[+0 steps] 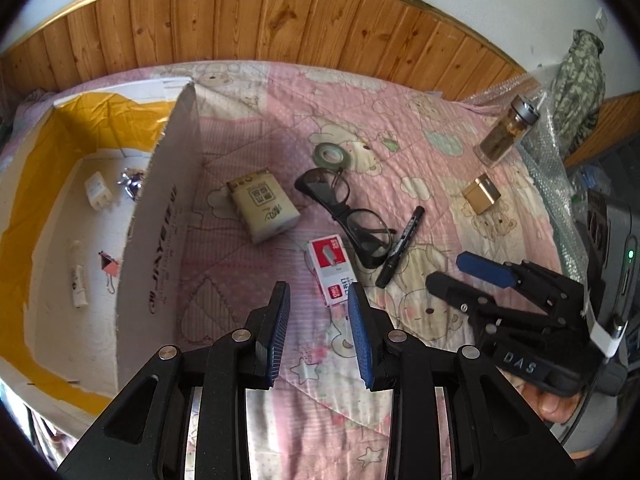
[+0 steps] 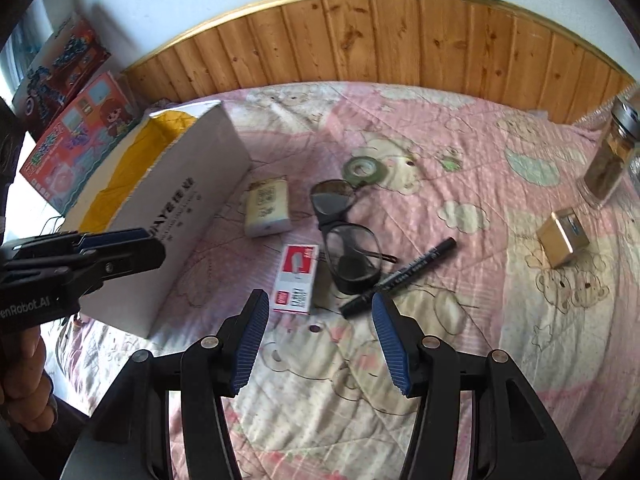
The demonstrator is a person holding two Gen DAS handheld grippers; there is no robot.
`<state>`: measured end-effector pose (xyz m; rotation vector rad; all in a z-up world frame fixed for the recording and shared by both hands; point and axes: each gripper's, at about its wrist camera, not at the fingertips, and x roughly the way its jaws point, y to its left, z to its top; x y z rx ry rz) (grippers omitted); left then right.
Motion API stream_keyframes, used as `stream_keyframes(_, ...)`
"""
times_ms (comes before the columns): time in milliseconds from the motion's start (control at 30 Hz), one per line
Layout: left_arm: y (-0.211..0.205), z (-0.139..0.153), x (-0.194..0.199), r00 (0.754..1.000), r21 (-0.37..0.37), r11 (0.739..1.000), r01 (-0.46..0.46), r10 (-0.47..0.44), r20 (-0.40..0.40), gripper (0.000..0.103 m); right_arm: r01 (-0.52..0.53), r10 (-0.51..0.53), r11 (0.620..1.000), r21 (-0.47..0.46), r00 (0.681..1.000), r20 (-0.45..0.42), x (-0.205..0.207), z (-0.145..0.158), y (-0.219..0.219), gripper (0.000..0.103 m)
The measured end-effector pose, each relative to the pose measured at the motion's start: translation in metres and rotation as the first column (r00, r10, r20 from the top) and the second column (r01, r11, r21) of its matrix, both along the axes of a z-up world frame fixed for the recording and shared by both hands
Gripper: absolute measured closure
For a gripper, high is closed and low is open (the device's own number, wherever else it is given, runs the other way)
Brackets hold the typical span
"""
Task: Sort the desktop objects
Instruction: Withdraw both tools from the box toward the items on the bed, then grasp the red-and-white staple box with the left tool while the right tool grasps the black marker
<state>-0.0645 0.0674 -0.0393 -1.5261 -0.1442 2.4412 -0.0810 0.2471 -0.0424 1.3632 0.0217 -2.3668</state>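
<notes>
On the pink quilt [image 1: 248, 128] lie a red-and-white staple box [image 1: 330, 272] [image 2: 298, 278], black-framed glasses [image 1: 322, 186] [image 2: 334, 196], a black marker [image 1: 400, 246] [image 2: 400, 276], a beige pack [image 1: 264, 210] [image 2: 268, 208], a green tape roll [image 1: 331, 154] [image 2: 362, 170] and a gold box [image 1: 482, 194] [image 2: 562, 238]. My left gripper [image 1: 318, 300] [image 2: 154, 245] is open just short of the staple box, holding nothing. My right gripper [image 2: 320, 304] [image 1: 448, 270] is open and empty, hovering before the staple box and the marker's near end.
A white carton with yellow lining [image 1: 160, 220] [image 2: 180, 220] stands at the left, holding a white plug [image 1: 96, 196], a binder clip [image 1: 110, 270] and a white tube [image 1: 79, 280]. A glass bottle [image 1: 504, 132] [image 2: 608, 160] stands far right. Wood panelling [image 1: 280, 12] backs the bed.
</notes>
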Motion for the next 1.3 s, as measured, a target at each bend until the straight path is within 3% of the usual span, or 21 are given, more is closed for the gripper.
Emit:
stream_keyframes(200,0.026,-0.042,-0.009,0.999,-0.031,1.000,0.001,0.000,0.032,0.068,0.135,-0.126,0.989,-0.066,0.984,0.127,-0.031,-0.028,0.041,0.055)
stream_keyframes(400,0.045,-0.078,-0.017,0.999,-0.060,0.998,-0.015,0.018,0.037,0.066,0.255,-0.209,0.952,-0.173,0.947,0.243,-0.060,-0.046,0.068,0.055)
stream_keyframes(633,0.046,-0.097,-0.032,0.998,-0.032,0.999,-0.043,0.045,0.050,0.062,0.278,-0.232,0.953,-0.123,0.926,0.297,-0.087,-0.075,0.060,0.055)
stream_keyframes(667,0.044,-0.101,-0.034,0.997,-0.016,0.998,-0.055,0.056,0.059,0.054,0.268,-0.226,0.957,-0.108,0.927,0.300,-0.089,-0.079,0.056,0.055)
stream_keyframes(733,0.040,-0.105,-0.039,0.995,0.019,0.997,-0.076,0.075,0.064,0.050,0.252,-0.218,0.965,-0.079,0.927,0.304,-0.093,-0.090,0.050,0.055)
stream_keyframes(867,0.047,-0.107,-0.044,0.997,0.015,0.997,-0.072,0.072,0.040,0.049,0.182,-0.176,0.983,-0.004,0.959,0.223,-0.091,-0.090,0.034,0.055)
stream_keyframes(900,0.050,-0.107,-0.043,0.997,0.003,0.997,-0.072,0.072,0.026,0.049,0.165,-0.164,0.986,0.012,0.965,0.205,-0.090,-0.090,0.032,0.062)
stream_keyframes(933,0.053,-0.107,-0.042,0.998,-0.010,0.998,-0.067,0.067,0.013,0.052,0.153,-0.157,0.987,0.040,0.969,0.188,-0.090,-0.090,0.031,0.073)
stream_keyframes(967,0.056,-0.107,-0.041,0.998,-0.023,0.998,-0.063,0.063,0.001,0.054,0.145,-0.153,0.988,0.054,0.972,0.178,-0.091,-0.089,0.031,0.077)
stream_keyframes(1000,0.058,-0.107,-0.040,0.998,-0.030,0.998,-0.058,0.058,-0.007,0.071,0.141,-0.149,0.988,0.056,0.972,0.180,-0.092,-0.090,0.033,0.083)
stream_keyframes(1067,0.059,-0.106,-0.040,0.999,-0.041,0.998,-0.053,0.053,-0.010,0.084,0.141,-0.148,0.989,0.045,0.970,0.194,-0.092,-0.090,0.040,0.088)
stream_keyframes(1300,0.044,-0.098,-0.038,0.997,0.030,0.997,-0.074,0.074,0.012,0.089,0.080,-0.092,0.993,0.089,0.984,0.150,-0.073,-0.074,0.038,0.088)
